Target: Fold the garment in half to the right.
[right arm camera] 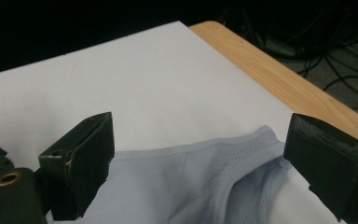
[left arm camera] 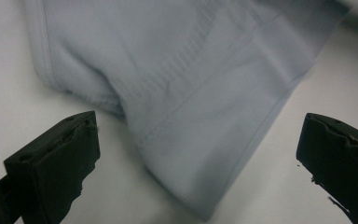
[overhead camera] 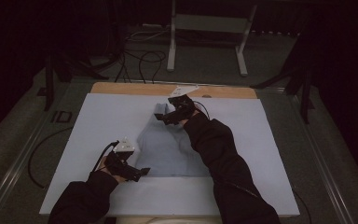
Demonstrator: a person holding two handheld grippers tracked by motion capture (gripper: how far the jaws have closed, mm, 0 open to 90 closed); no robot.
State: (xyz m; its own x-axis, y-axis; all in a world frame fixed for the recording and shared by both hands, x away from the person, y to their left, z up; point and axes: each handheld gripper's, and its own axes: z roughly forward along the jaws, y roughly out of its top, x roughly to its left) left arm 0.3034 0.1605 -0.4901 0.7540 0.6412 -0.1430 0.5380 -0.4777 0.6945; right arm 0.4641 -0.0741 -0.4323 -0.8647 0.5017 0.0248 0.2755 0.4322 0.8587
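Observation:
A pale grey-blue garment (overhead camera: 168, 147) lies spread on the white sheet (overhead camera: 98, 121), wider toward the person and narrow at the far end. My left gripper (overhead camera: 140, 173) stands open at the garment's near left corner; in the left gripper view a hemmed corner of the garment (left arm camera: 191, 116) lies between the two black jaws. My right gripper (overhead camera: 165, 116) is open at the far end; in the right gripper view the garment's seamed, perforated edge (right arm camera: 233, 163) lies just in front of the wide-apart jaws.
The white sheet covers a wooden table whose bare far edge (overhead camera: 135, 87) shows. Beyond it are a white metal stand (overhead camera: 205, 32) and cables on the floor (overhead camera: 144, 60). Dark sleeves (overhead camera: 223, 158) cross the garment's right side.

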